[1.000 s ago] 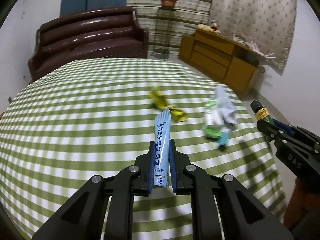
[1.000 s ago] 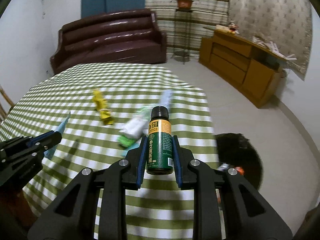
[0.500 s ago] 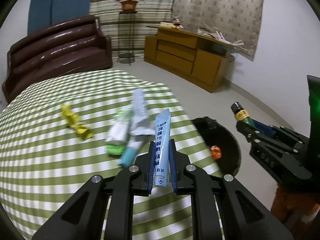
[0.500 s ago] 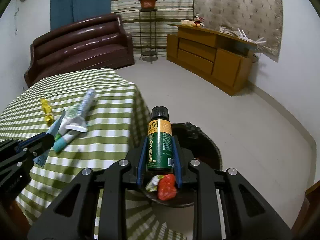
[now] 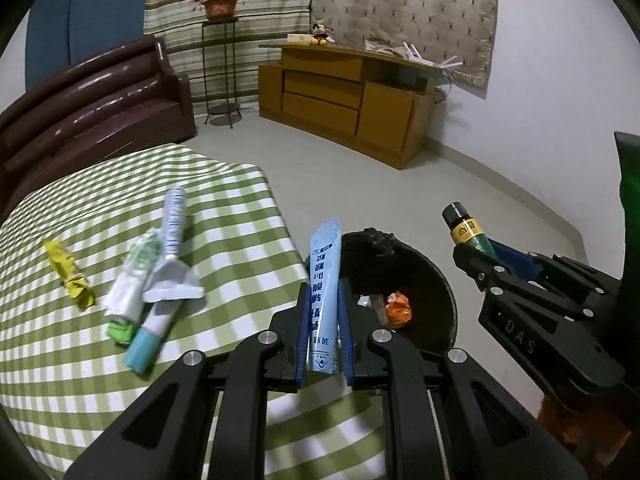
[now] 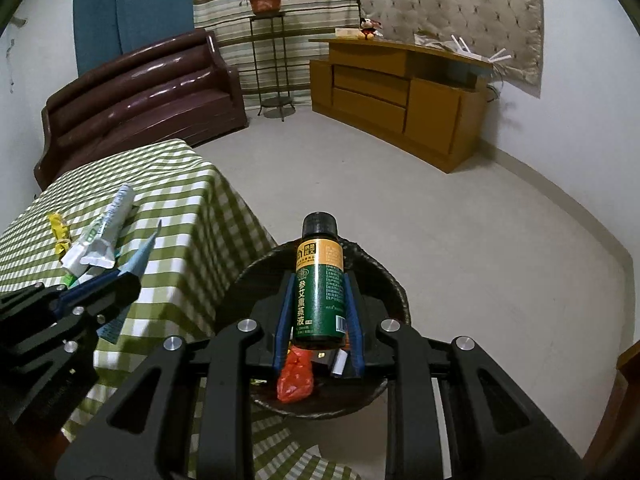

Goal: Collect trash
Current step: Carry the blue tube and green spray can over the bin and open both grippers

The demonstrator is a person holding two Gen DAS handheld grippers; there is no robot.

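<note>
Swung off the table toward the black bin beside its corner. Left gripper clamped on blue sachet; right gripper clamped on green bottle, now over bin. Release next, probably.

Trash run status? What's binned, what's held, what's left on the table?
Done: an orange-red wrapper and other scraps lie in the black bin. In hand: right gripper clamps a green bottle above the bin; left gripper clamps a blue sachet. Left: yellow wrapper, green-white packet, striped tube on the checked tablecloth.
</note>
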